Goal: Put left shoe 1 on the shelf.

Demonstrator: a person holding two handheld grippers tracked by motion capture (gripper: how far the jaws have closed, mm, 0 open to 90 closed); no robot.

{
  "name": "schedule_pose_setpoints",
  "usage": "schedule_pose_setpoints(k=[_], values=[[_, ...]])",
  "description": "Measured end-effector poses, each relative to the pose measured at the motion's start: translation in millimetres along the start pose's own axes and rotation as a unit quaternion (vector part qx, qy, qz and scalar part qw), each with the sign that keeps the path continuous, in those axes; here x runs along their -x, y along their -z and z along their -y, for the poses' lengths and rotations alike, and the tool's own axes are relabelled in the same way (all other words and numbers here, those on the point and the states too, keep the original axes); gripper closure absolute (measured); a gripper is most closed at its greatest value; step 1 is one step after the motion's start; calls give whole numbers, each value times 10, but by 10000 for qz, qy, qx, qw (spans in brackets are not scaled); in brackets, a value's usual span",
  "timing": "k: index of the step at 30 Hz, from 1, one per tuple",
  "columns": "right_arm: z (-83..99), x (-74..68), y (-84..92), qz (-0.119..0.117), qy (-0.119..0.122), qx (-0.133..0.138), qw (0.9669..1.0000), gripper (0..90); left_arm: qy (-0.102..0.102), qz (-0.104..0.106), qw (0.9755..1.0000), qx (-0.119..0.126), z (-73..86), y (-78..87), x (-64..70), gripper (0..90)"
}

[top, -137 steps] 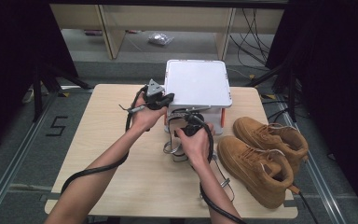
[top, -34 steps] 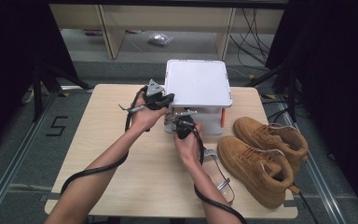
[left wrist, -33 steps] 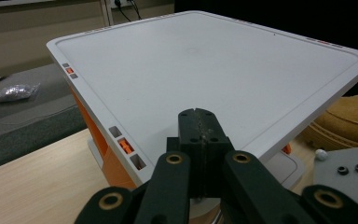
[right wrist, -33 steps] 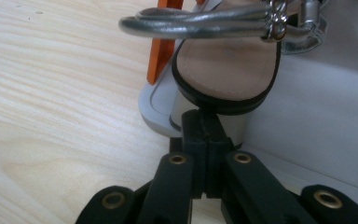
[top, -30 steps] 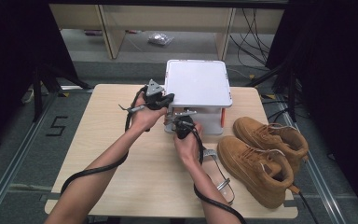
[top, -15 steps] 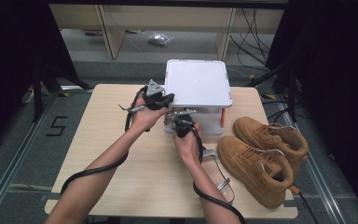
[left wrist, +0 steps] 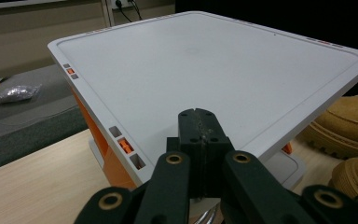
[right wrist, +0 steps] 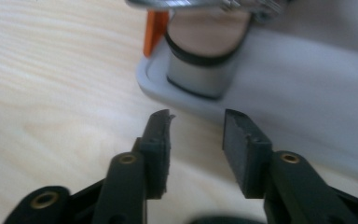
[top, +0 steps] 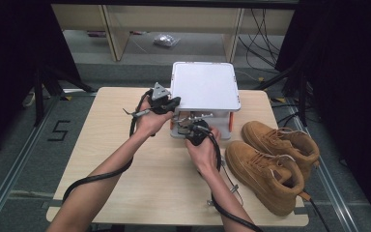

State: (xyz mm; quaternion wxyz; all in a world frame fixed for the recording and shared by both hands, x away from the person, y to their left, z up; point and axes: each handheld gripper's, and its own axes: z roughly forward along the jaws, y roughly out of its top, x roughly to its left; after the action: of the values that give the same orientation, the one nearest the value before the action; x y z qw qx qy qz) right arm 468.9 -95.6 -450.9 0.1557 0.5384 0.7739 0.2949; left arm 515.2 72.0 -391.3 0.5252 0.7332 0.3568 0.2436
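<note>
A white two-level stand (top: 205, 87) with orange posts sits at the table's far middle. My left gripper (top: 175, 103) is shut with nothing in it, its tips over the near left edge of the stand's top panel (left wrist: 205, 60); in its own view the left gripper (left wrist: 200, 114) shows jaws pressed together. My right gripper (top: 187, 123) is low at the stand's front. Its jaws have just been opening, and the right gripper (right wrist: 196, 123) has nothing between them. Just beyond them a pale cylinder with black bands (right wrist: 205, 60) stands on the lower tray (right wrist: 279, 107), under a metal part.
Two tan boots (top: 270, 169) (top: 280, 140) lie on the table's right side, close to the right forearm; they also show as boots (left wrist: 349, 116) past the stand's corner. Cables trail from both grippers across the near tabletop (top: 101, 145). Shelves and dark drapes stand behind.
The right hand went from the table in front of the stand up to its lower level, then drew slightly back. The left hand has kept still.
</note>
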Motion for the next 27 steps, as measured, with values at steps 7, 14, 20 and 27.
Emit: schedule_pose_setpoints(k=[7, 14, 20, 27], values=[[91, 200, 250, -160, 12, -451, 9989, 520, 10, -6, 10000, 21, 3, -2, 3, 898], [97, 336, 430, -82, -20, -846, 9964, 472, -8, -62, 10000, 47, 4, 1, 2, 842], [163, 319, 563, -74, -62, -1259, 9920, 450, 120, -51, 9998, 161, -9, 59, -22, 786], [409, 409, 751, -231, -76, -1392, 9900, 401, 79, 10, 9997, 223, -28, 121, 7, 702]])
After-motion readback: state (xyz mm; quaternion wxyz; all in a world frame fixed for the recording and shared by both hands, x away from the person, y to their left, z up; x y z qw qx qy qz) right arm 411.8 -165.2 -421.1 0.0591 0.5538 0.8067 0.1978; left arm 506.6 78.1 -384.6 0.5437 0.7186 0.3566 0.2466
